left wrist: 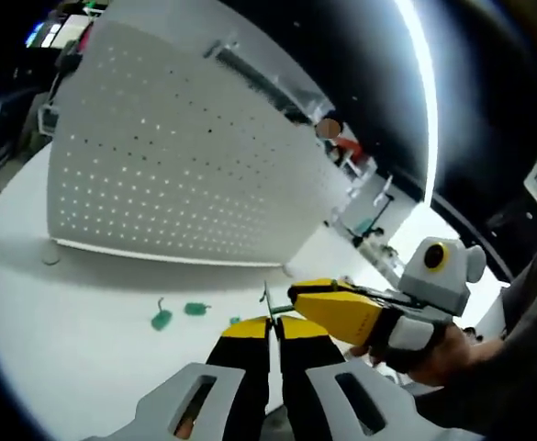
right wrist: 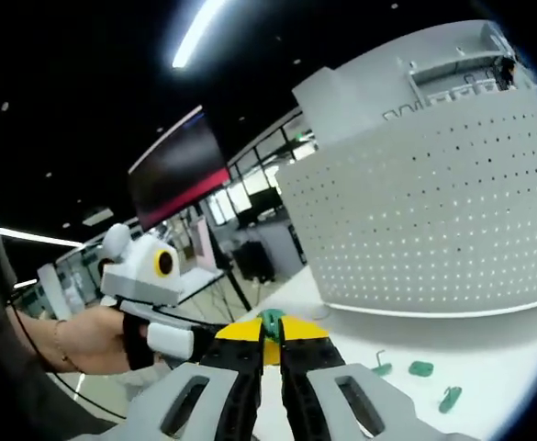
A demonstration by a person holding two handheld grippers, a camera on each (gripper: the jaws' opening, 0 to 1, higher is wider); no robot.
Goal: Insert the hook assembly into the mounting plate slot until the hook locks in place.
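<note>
Currently both tools are raised over the white table [left wrist: 84, 303], in front of the upright perforated mounting plate [left wrist: 185, 175]; nothing is seated in the plate as far as either view shows.

Left gripper [left wrist: 274, 323]: jaws drawn together, with a thin metal hook wire [left wrist: 267, 299] rising from between the tips; judged pinched there, though the contact itself is too small to confirm.

Right gripper [right wrist: 270, 328]: jaws closed on a small green hook piece [right wrist: 271, 320], which pokes out at the tips. In the left gripper view this tool comes in from the right, its yellow tips just beside the wire.

Spare parts: two green pieces [left wrist: 178, 314] lie loose on the table near the plate's foot; the right gripper view shows three green pieces [right wrist: 421, 369] and a small bent wire lying there.

Progress, judged: early. The two halves of the hook look to be brought together at the tips, well apart from the plate. Left: finish the assembly, carry it to a slot, push until it locks
</note>
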